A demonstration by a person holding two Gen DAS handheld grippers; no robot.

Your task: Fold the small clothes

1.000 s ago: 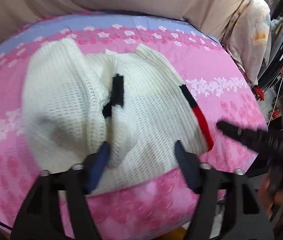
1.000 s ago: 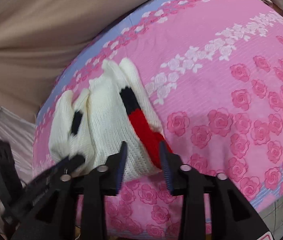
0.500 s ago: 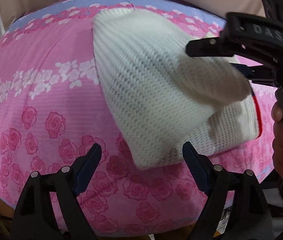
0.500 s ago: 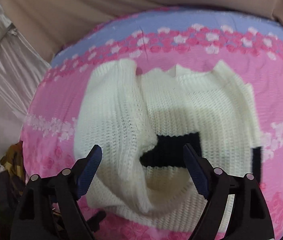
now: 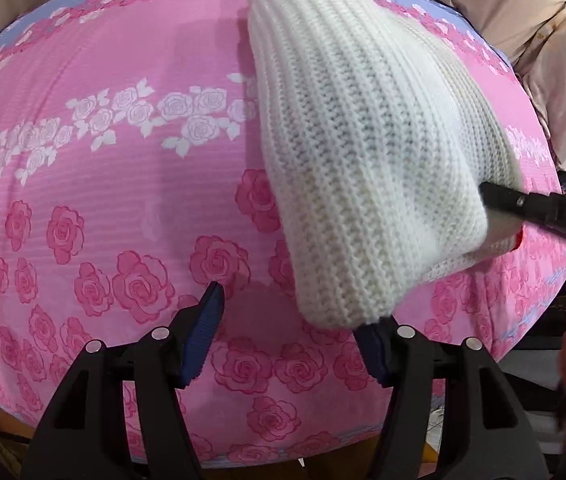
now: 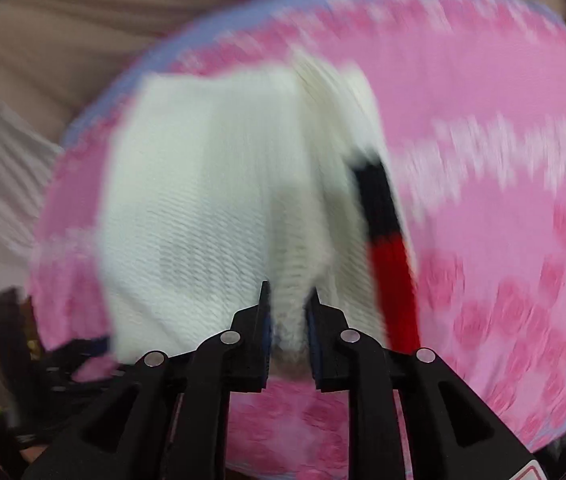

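A small white knit sweater point(image 5: 367, 152) with a black and red trim band point(image 6: 387, 240) lies folded on the pink rose-print bedspread point(image 5: 103, 184). My left gripper point(image 5: 295, 320) is open, its right finger touching the near corner of the folded sweater. My right gripper point(image 6: 288, 300) is shut on a fold of the sweater point(image 6: 203, 208) near its front edge; that view is motion-blurred. The right gripper's black finger also shows in the left wrist view point(image 5: 523, 204), against the sweater's right side.
Beige fabric point(image 6: 83, 12) lies behind the bed. Patterned cloth point(image 5: 563, 72) hangs at the far right of the left wrist view. The bedspread's front edge point(image 5: 283, 456) drops off just below my left gripper.
My right gripper has closed on a fold of the sweater and moved right across it. My left gripper has come closer to the sweater's near corner, still open.
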